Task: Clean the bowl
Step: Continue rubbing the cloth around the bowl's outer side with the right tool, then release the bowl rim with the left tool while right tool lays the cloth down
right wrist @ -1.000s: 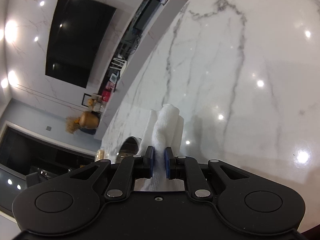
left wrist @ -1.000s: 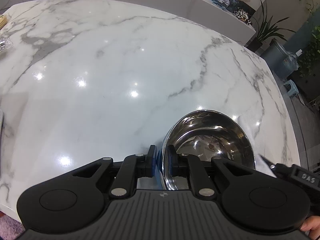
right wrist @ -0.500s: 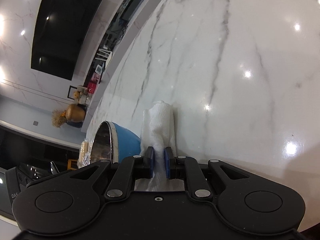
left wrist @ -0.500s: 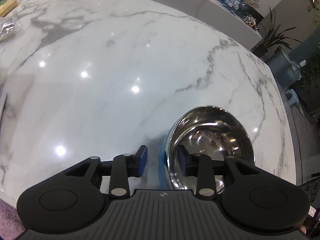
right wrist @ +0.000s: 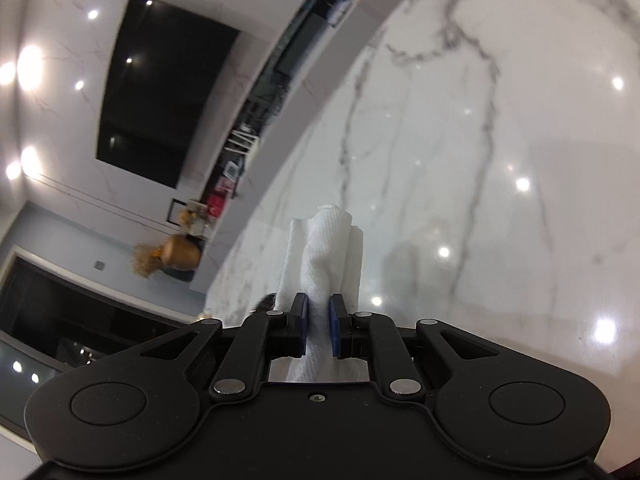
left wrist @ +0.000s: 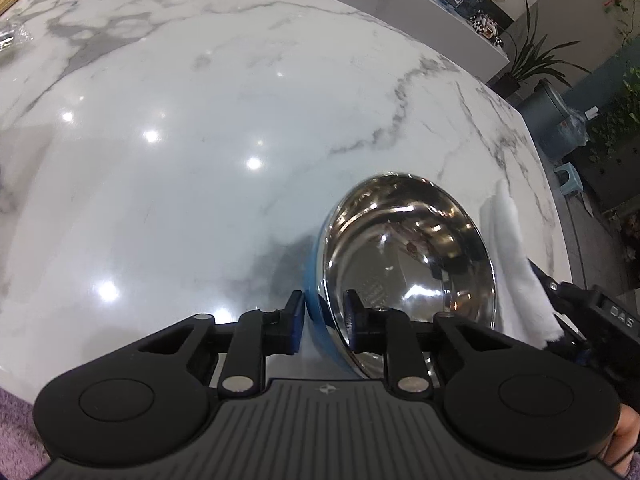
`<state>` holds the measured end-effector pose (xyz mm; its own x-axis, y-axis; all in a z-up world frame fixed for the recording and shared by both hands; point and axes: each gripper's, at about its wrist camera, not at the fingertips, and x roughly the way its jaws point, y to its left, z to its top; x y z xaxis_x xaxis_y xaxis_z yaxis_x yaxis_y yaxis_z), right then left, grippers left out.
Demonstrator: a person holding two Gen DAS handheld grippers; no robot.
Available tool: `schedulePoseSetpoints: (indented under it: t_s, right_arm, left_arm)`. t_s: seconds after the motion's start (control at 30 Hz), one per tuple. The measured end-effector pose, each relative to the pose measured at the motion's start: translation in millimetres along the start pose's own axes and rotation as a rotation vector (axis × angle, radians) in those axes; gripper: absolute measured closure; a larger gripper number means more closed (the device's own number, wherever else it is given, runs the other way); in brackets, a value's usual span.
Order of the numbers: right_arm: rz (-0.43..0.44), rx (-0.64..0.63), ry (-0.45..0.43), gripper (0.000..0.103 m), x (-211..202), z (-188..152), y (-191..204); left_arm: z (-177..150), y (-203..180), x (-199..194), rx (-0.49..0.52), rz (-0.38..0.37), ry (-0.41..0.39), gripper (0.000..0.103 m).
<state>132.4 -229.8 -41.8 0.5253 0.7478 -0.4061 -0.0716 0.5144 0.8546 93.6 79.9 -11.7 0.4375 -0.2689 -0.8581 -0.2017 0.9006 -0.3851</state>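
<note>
A steel bowl [left wrist: 408, 256] with a blue outside sits tilted on the marble table [left wrist: 200, 120]. My left gripper [left wrist: 322, 320] is open; its fingers straddle the bowl's near rim, one outside and one inside, with gaps showing. My right gripper [right wrist: 318, 322] is shut on a folded white cloth [right wrist: 324, 260]. In the left wrist view that cloth [left wrist: 516, 264] hangs just right of the bowl, with the right gripper's body behind it.
The table's right edge [left wrist: 560, 216] runs close behind the bowl. A potted plant [left wrist: 532, 60] and a grey bin [left wrist: 560, 120] stand on the floor beyond. Small items [left wrist: 12, 36] lie at the far left of the table.
My left gripper has opened from its clamp on the bowl's rim. The right gripper with the cloth has come in close beside the bowl's right side.
</note>
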Motion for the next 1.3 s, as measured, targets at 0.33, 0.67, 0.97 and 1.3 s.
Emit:
schedulePoseSetpoints:
  t_s: [0.33, 0.67, 0.97, 1.3]
  right_arm:
    - [-0.02, 0.031, 0.014, 0.092, 5, -7, -15]
    - [-0.088, 0.026, 0.052, 0.092, 32, -12, -21]
    - [-0.137, -0.064, 0.065, 0.092, 37, -14, -11]
    - [-0.378, -0.466, 0.026, 0.092, 20, -10, 40]
  left_arm:
    - [15, -12, 9, 0.025, 0.046, -0.02, 0.089]
    - [27, -10, 12, 0.028, 0.078, -0.045, 0.089]
    - [28, -12, 10, 0.061, 0.088, -0.067, 0.086]
    - [24, -22, -15, 0.119, 0.111, -0.14, 0.06]
